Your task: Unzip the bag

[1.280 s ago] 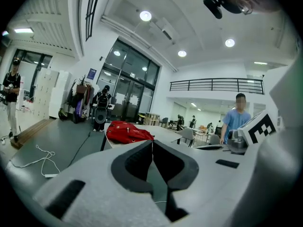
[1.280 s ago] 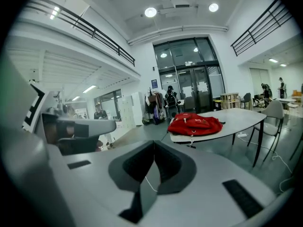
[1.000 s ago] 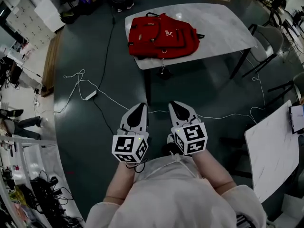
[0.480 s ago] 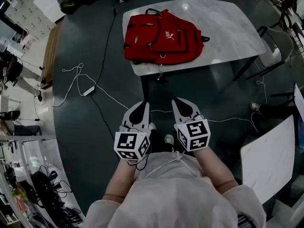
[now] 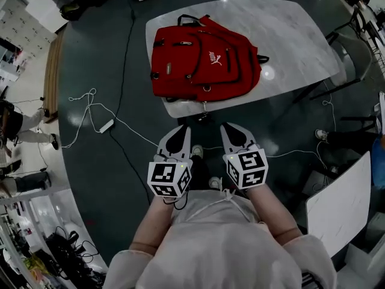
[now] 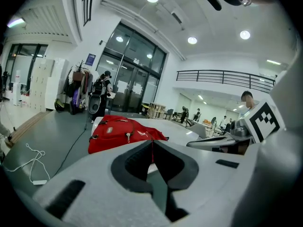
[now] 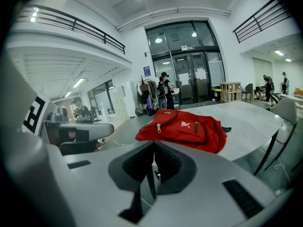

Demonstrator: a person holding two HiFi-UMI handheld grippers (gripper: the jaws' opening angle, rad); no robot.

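Observation:
A red backpack [image 5: 204,58] lies flat on the near left part of a pale marble table [image 5: 289,29], zips closed, a pull dangling over the table's front edge. It also shows in the left gripper view as the backpack [image 6: 124,131] and in the right gripper view as the backpack [image 7: 182,126]. My left gripper [image 5: 179,132] and right gripper [image 5: 230,129] hang side by side over the floor, short of the table edge. Both are shut with nothing between their tips.
White cables and a power strip [image 5: 106,126] trail across the dark floor to the left. A grey chair [image 5: 355,47] stands at the table's right end. Another white table [image 5: 340,200] is at the right. People stand far off in the hall.
The view has closed in on the table: the backpack sits larger and nearer the grippers. Both grippers kept their side-by-side pose, still shut.

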